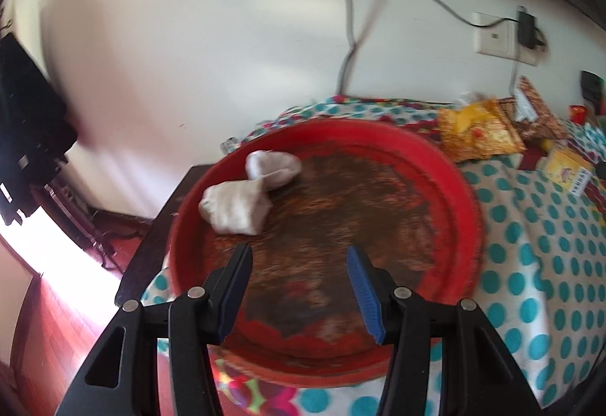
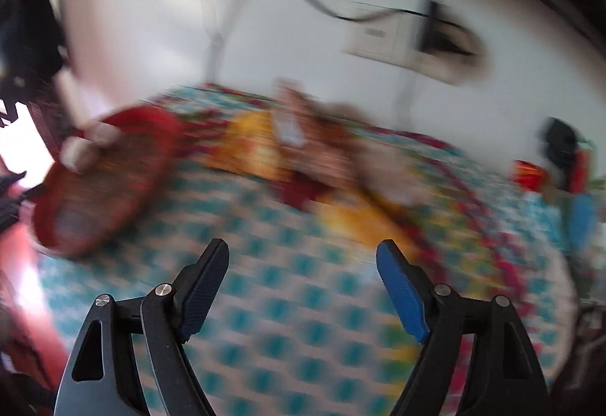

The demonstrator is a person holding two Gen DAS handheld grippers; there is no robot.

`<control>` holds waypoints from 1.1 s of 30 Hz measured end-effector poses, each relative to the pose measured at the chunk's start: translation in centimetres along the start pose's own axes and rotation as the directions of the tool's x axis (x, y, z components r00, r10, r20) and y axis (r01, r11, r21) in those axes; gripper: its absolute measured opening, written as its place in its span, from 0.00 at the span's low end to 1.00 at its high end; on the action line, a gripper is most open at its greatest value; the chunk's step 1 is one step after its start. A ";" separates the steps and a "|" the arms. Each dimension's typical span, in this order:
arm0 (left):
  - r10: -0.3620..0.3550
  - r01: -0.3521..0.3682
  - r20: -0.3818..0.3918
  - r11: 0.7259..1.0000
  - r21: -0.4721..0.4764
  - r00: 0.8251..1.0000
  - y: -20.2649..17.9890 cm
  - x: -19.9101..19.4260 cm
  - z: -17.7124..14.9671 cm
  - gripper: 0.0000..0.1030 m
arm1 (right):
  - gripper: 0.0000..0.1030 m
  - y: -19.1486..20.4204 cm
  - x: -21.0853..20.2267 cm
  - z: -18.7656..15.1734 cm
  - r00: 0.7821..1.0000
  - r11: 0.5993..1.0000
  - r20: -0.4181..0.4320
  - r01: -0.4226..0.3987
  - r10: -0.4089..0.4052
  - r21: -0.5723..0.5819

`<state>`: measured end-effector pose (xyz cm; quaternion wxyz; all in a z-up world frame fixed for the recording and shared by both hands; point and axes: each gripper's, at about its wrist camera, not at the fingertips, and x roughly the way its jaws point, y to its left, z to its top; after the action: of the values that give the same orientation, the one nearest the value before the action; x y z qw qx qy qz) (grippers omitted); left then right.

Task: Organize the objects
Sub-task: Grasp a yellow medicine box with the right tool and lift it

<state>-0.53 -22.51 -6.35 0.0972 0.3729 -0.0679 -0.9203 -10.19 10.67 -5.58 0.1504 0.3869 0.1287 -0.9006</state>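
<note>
A round red tray (image 1: 466,196) with a worn brown middle lies on a polka-dot cloth (image 1: 549,264). Two rolled white socks (image 1: 236,205) rest at its far left. My left gripper (image 1: 299,253) hovers over the tray's near half, open, with nothing between its fingers. The right wrist view is heavily blurred. There my right gripper (image 2: 303,247) stands wide open over the cloth (image 2: 303,321), holding nothing. The tray (image 2: 159,128) with the socks (image 2: 89,147) lies far to its left.
Yellow snack packets (image 1: 477,132) and a small yellow box (image 1: 568,169) lie on the cloth right of the tray, close to the wall. A dark table edge (image 1: 151,238) shows at the tray's left. Blurred red (image 2: 528,173) and blue (image 2: 581,222) items sit at far right.
</note>
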 end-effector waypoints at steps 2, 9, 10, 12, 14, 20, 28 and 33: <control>-0.042 0.042 0.005 0.999 0.015 0.999 -1.4 -0.3 0.2 0.52 | 0.76 -2.1 0.5 -0.7 1.000 1.000 -0.028 0.013 -0.013 0.006; -0.193 0.193 -0.005 0.976 0.100 0.981 -7.8 -0.8 0.3 0.52 | 0.76 -4.3 3.3 -1.9 0.997 0.998 -0.059 -0.059 0.059 -0.008; -0.205 0.205 -0.013 0.971 0.125 0.979 -9.0 -0.8 0.1 0.52 | 0.76 -4.1 3.6 -1.9 0.997 0.998 -0.056 -0.059 0.058 -0.023; -0.223 0.224 -0.023 0.962 0.153 0.975 -10.5 -0.7 -0.2 0.52 | 0.76 -3.8 4.3 -1.6 0.997 0.997 -0.044 -0.063 0.060 -0.047; -0.238 0.239 -0.027 0.956 0.168 0.971 -11.6 -0.6 -0.5 0.52 | 0.76 -3.9 5.0 -1.1 0.997 0.997 -0.040 -0.065 0.064 -0.042; -0.258 0.263 -0.053 0.950 0.170 0.965 -12.1 0.4 -1.3 0.52 | 0.77 -4.2 7.9 0.3 0.990 0.992 -0.065 -0.126 0.126 0.004; -0.265 0.270 -0.070 0.959 0.083 0.962 -10.2 1.7 -1.5 0.52 | 0.76 0.5 6.5 0.7 0.911 0.911 -0.038 -0.407 0.410 0.071; -0.258 0.263 -0.075 0.962 0.079 0.963 -10.0 1.8 -1.5 0.52 | 0.76 0.3 4.7 0.8 0.928 0.926 0.023 -0.372 0.371 0.065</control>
<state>-2.02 -13.29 -10.55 -0.0390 0.4118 -0.0555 -0.9087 -13.71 9.32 -8.58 0.3056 0.4045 0.0215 -0.8617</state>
